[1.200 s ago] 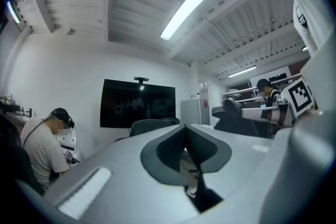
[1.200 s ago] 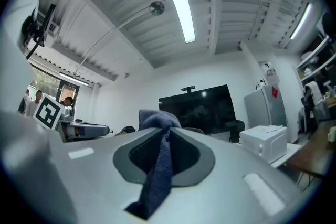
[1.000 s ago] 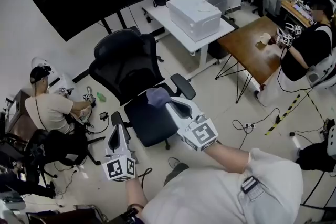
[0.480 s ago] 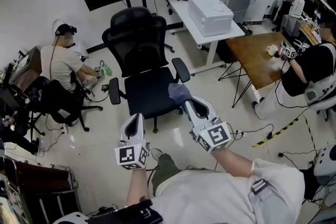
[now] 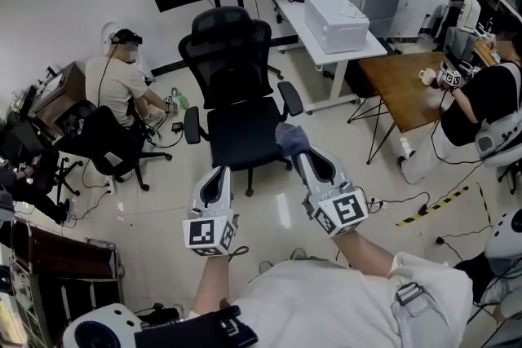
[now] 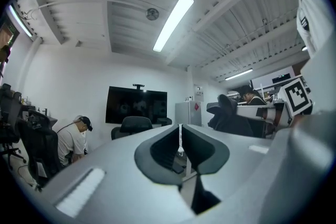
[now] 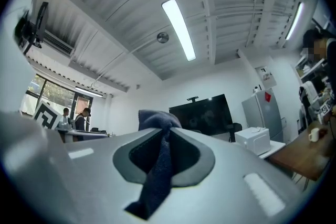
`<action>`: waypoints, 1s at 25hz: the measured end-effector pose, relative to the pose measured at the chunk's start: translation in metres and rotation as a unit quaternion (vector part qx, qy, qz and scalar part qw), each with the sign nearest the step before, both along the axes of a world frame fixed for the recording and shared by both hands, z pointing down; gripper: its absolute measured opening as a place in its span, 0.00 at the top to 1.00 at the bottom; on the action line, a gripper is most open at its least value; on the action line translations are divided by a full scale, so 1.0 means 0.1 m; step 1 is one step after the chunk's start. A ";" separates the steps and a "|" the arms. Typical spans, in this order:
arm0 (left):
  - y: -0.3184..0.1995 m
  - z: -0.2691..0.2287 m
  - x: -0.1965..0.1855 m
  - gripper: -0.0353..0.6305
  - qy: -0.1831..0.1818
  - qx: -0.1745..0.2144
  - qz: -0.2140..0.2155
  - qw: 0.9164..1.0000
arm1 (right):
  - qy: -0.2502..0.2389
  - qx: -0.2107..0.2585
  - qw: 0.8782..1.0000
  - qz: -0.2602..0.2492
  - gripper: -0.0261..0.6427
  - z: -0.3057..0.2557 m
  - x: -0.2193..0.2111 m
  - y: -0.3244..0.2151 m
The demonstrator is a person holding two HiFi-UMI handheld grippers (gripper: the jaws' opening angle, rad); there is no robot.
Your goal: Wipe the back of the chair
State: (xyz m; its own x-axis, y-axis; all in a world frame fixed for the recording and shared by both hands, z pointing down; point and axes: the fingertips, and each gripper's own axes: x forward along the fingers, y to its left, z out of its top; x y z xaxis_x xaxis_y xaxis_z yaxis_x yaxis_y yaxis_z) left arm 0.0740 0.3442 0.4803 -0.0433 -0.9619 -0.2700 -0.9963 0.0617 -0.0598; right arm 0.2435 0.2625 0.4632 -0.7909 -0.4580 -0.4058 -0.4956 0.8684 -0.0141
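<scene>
Blue cloth [image 5: 290, 137] clamped in outstretched right gripper [image 5: 300, 155].

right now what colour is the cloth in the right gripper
Dark blue cloth, clearest in the right gripper view.

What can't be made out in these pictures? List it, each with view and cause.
- The chair, rear of its back: head view, the backrest's front faces the camera and hides it.
- The chair in the right gripper view: not seen, the right gripper and its cloth fill the lower picture.
- The cup on the brown table, its contents: head view, too small.
</scene>
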 end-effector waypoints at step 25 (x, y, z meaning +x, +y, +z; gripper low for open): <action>0.25 0.16 0.20 0.90 -0.006 -0.013 0.030 0.999 | 0.001 -0.021 0.999 0.024 0.90 0.18 0.33 0.31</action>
State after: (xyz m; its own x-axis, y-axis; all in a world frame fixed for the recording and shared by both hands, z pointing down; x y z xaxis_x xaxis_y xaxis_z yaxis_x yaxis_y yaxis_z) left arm 0.0943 0.3693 0.4968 0.0179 -0.9695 -0.2446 -0.9974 -0.0002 -0.0725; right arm 0.2768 0.2931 0.4808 -0.7687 -0.5121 -0.3833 -0.5369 0.8422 -0.0484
